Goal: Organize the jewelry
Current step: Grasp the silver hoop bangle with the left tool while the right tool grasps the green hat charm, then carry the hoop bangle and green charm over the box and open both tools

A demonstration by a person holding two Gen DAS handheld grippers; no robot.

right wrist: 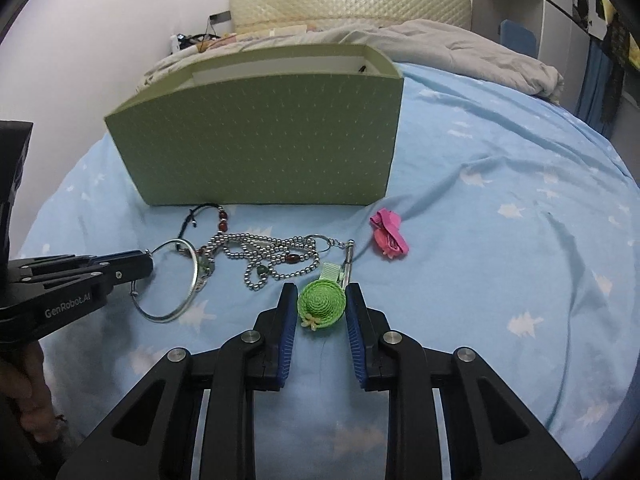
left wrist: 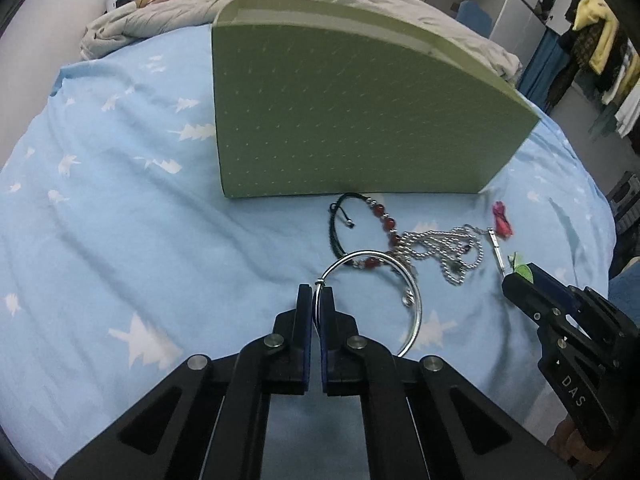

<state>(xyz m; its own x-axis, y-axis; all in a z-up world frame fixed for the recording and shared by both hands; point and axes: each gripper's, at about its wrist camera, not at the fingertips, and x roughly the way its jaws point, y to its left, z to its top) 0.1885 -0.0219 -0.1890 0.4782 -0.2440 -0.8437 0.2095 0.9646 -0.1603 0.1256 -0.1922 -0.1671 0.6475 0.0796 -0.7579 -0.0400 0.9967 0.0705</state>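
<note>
Silver bangle (left wrist: pixel 400 292), at lower centre of the frame, is pinched at its rim by the left hand-held gripper (left wrist: pixel 319 300). The right hand-held gripper (right wrist: pixel 321 304) stands wide around a green hat clip (right wrist: pixel 322 303). The thin bangle may swivel or snag the bead chain (right wrist: pixel 272 256) before reaching the green box (right wrist: pixel 256 140).

Box wall blocks the far side

The green box (right wrist: pixel 256 136) stands just behind the jewelry (right wrist: pixel 272 256); bare bed (right wrist: pixel 500 280) lies open to the right.
</note>
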